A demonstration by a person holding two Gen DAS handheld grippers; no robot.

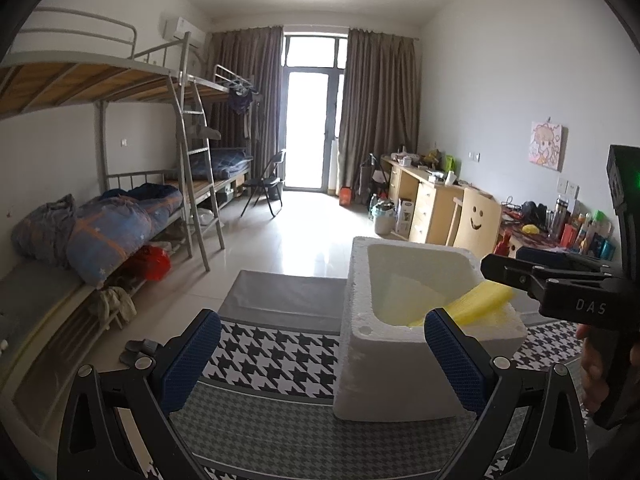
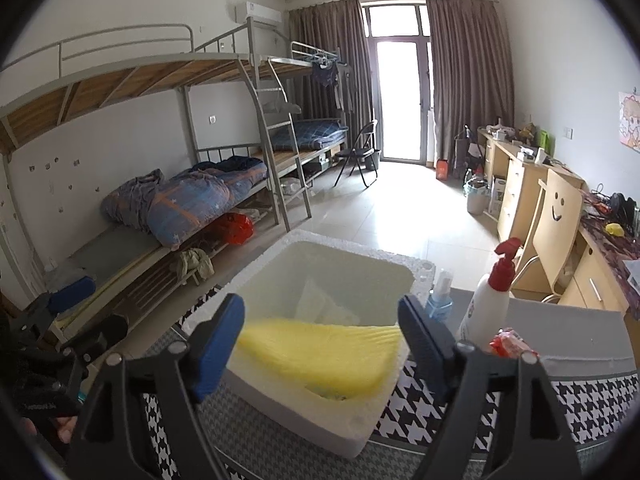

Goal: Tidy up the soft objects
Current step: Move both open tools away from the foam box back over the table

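While the yellow sponge (image 2: 320,354) lay tilted in the white foam box (image 2: 280,264), its near end rested on the box's near rim and its far end dipped inside. The right tongs (image 2: 320,336) stood open on either side of the sponge, pads apparently clear of it, so nothing was gripped. The left tongs (image 1: 324,360) were also open and empty, hovering by the box's near left corner. The box sat on a houndstooth-patterned surface (image 1: 276,356); a spray bottle (image 2: 490,300) and a red packet (image 2: 510,344) stood just beside it on the right.

Risk: the sponge was judged only partly seated. A pad brushing it on withdrawal could drag it back over the rim. A sideways swing of the right tongs could topple the spray bottle.
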